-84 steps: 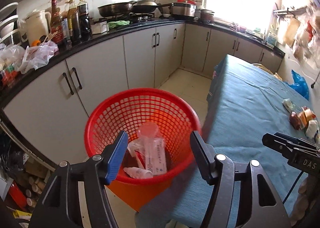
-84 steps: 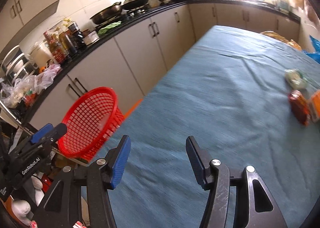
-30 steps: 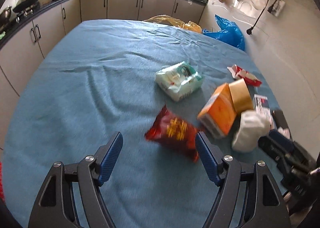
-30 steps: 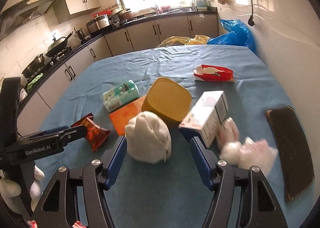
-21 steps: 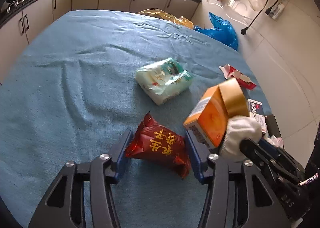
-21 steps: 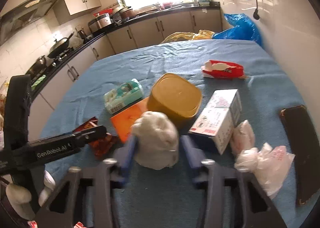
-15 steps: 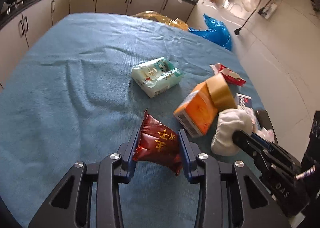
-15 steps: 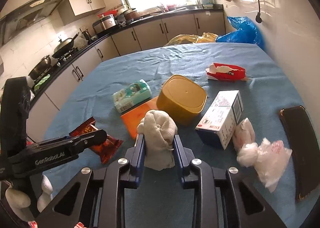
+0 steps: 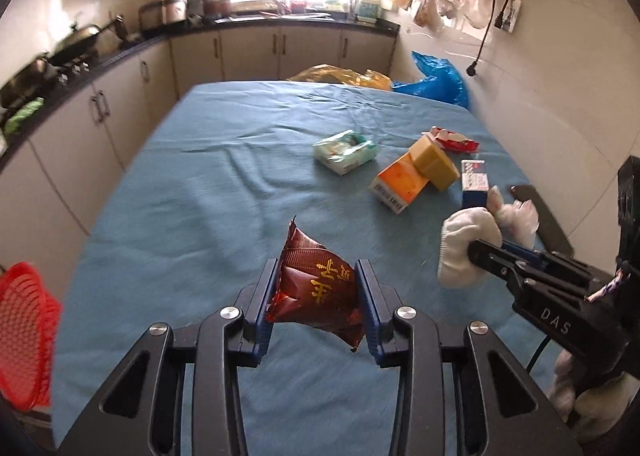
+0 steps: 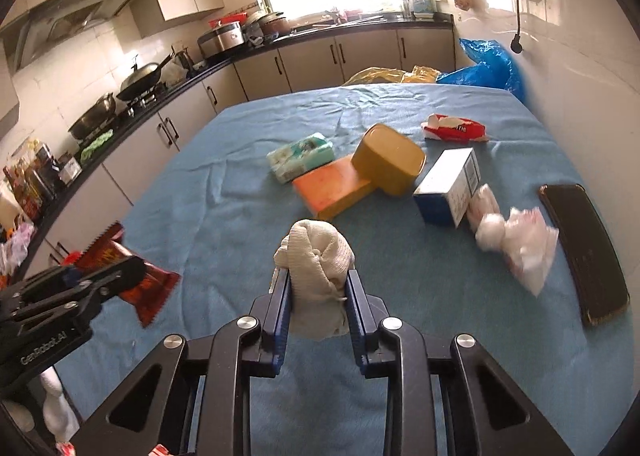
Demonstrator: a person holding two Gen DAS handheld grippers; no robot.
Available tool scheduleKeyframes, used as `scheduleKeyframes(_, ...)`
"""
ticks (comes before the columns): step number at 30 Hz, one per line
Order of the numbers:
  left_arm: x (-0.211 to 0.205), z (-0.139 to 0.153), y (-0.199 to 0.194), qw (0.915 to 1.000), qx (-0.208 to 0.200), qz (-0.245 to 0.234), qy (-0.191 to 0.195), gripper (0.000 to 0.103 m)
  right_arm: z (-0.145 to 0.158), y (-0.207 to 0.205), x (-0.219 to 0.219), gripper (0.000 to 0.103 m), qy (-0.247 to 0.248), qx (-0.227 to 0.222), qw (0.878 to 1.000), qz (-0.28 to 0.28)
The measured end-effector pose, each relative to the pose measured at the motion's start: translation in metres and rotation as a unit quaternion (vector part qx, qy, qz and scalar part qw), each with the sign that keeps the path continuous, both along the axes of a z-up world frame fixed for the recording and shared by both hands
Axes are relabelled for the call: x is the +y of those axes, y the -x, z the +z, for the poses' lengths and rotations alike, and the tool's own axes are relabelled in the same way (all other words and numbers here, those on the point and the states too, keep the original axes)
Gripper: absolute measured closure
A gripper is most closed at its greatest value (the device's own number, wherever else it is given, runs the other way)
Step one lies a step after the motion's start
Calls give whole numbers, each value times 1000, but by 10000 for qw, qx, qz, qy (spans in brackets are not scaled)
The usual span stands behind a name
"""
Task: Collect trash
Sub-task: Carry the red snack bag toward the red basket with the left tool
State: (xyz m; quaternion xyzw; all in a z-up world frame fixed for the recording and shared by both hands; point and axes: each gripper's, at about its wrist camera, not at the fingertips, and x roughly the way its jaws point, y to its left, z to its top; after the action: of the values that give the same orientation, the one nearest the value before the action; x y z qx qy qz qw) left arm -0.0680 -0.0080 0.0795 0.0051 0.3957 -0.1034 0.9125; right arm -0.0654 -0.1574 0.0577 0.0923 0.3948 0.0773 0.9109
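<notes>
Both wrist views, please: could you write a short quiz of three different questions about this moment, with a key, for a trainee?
1. True or false: the left tongs are shut on the dark red snack packet.
2. Which thing do the right tongs hold? A) the orange box B) the white cloth bundle C) the blue and white box
3. Fill in: in the left wrist view, the red basket shows at the ____ edge of the picture, beside the blue table.

Key: 1 true; 2 B; 3 left.
</notes>
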Motion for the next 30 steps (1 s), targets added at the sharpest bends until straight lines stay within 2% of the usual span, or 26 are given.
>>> scheduleKeyframes(15, 65, 5, 68, 9955, -308, 896, -90, 67, 5, 48, 43, 75, 461, 45, 9989, 73)
scheduleKeyframes(22, 102, 0, 91, 9912, -297, 1289, -11, 67, 10, 61, 78, 75, 492, 6, 9980, 402)
scheduleKeyframes(30, 161, 2, 114, 9820, -396, 1834, 197, 66, 14, 60, 134, 75, 665, -12, 9937, 899)
